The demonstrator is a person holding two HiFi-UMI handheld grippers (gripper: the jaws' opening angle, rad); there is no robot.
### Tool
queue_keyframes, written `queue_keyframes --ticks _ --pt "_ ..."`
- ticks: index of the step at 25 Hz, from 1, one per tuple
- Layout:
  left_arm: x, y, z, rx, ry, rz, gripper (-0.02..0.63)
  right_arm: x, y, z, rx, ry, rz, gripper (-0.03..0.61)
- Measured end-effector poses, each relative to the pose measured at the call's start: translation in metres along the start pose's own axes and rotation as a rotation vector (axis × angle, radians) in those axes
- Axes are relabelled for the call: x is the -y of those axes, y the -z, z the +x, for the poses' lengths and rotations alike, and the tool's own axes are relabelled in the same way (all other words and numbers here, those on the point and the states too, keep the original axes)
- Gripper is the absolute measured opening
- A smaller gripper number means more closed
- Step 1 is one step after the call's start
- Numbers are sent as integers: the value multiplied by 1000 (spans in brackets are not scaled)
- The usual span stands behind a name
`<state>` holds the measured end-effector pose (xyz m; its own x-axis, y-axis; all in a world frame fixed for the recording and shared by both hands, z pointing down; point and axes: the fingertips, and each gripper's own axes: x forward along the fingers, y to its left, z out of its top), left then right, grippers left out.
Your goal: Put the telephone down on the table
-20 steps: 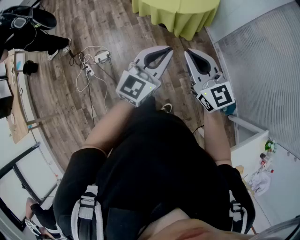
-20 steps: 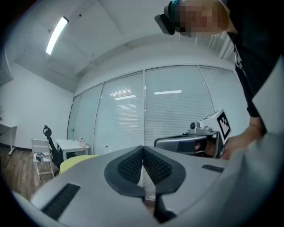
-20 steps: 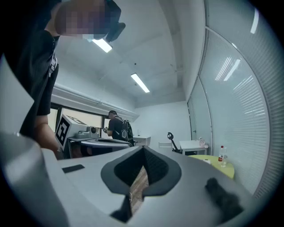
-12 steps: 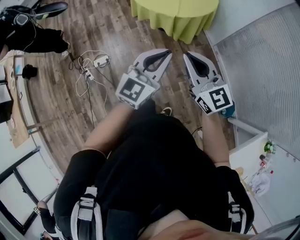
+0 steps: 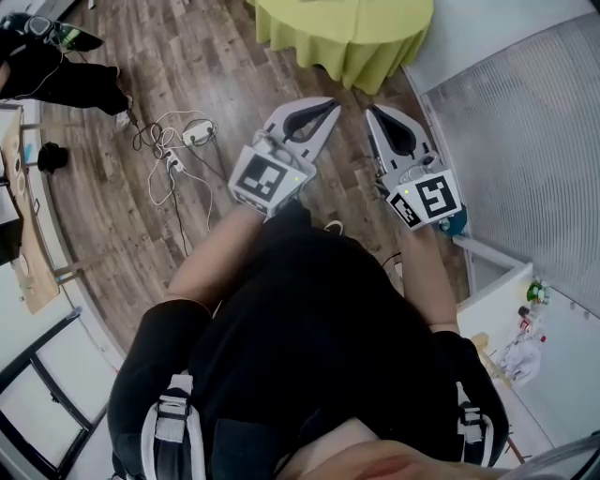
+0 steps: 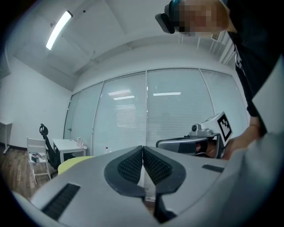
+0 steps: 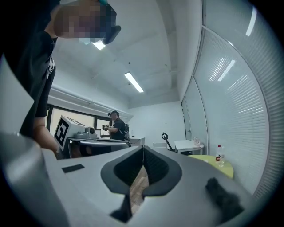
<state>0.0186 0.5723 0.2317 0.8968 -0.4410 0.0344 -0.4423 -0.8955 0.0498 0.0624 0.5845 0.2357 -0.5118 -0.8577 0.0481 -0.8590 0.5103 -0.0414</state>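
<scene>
Hovering over floor (image 5: 202, 56), left tongs (image 5: 333, 105) and right tongs (image 5: 370, 112) closed, empty, cables (image 5: 167, 155), green table (image 5: 347, 28) ahead

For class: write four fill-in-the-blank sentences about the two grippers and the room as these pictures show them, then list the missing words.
1. The left gripper has its jaws ____, with no object between them.
2. The right gripper, also closed, holds ____.
3. A tangle of cables lies on the ____ floor.
4. In the right gripper view, a bottle stands on the yellow-green ____.

Missing words: shut; nothing; wooden; table.
</scene>
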Motion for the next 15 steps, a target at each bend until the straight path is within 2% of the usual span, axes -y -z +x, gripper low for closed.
queue_keyframes --ticks 15 --pt "-82 -2 3 1 57 -1 14 4 -3 83 -25 40 -32 17"
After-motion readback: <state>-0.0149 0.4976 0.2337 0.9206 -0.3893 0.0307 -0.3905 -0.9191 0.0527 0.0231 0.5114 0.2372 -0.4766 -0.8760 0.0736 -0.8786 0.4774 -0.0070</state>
